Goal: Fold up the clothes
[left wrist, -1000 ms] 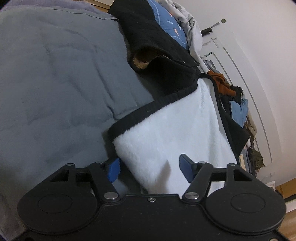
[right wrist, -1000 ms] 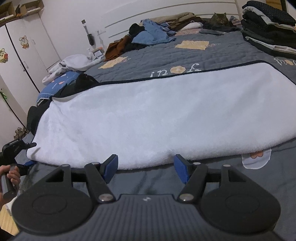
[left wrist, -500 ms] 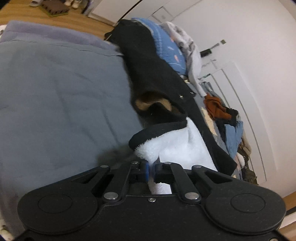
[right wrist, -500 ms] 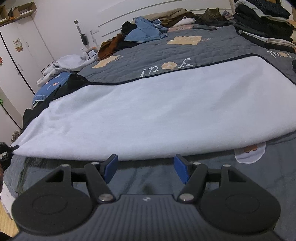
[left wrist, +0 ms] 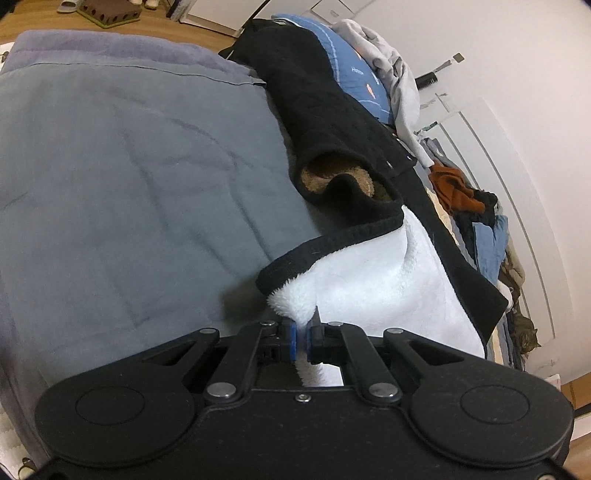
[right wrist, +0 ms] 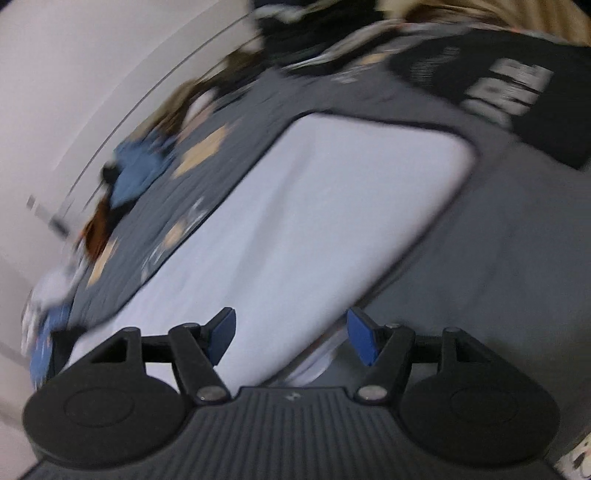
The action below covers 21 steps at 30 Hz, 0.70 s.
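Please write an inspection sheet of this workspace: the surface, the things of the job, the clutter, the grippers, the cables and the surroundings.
Surface: grey bedspread, creased.
Job's things: white fleece blanket with black trim, spread flat on the bed; one corner bunched and lifted.
Clutter: black garment with brown lining beside the blanket; blue cushion; heap of orange and blue clothes; a cat at the far end.
Grippers: left gripper shut on the blanket's corner; right gripper open over the blanket's near edge, view blurred.
Cables: nothing seen.
Surroundings: white wall, wooden floor.
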### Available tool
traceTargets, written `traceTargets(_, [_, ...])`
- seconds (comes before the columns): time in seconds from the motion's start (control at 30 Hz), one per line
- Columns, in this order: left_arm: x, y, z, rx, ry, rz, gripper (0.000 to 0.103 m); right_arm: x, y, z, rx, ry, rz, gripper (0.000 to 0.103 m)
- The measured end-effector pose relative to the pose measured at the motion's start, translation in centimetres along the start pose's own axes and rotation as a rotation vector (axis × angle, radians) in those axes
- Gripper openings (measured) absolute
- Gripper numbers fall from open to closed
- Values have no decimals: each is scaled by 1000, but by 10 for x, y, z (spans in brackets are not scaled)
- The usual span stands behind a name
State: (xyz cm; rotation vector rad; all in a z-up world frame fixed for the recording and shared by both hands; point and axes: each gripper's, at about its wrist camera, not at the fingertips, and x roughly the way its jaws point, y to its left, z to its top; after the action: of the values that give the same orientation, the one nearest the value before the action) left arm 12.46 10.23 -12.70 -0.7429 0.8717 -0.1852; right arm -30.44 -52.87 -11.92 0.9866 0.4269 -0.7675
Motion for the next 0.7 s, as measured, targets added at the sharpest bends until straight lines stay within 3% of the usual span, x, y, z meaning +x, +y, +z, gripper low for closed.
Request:
traceTargets(0.13, [0, -1, -1, 4, -2, 3, 5, 3, -34, 14, 136, -31, -18, 66])
traceTargets(0.23, [2, -2, -1, 6, -3, 11, 5, 8, -47, 16, 171, -44, -47, 66])
traceTargets(0.43, [3, -1, 0, 2, 0, 14, 5, 30, -71, 31, 292, -121, -18, 66])
traceTargets(0.57, [4, -2, -1, 4, 0, 23, 5, 47, -93, 34, 397, -121, 17, 66])
traceTargets(0.7, [8, -3, -2, 8, -1, 37, 5, 52, -96, 38, 408, -155, 32, 67])
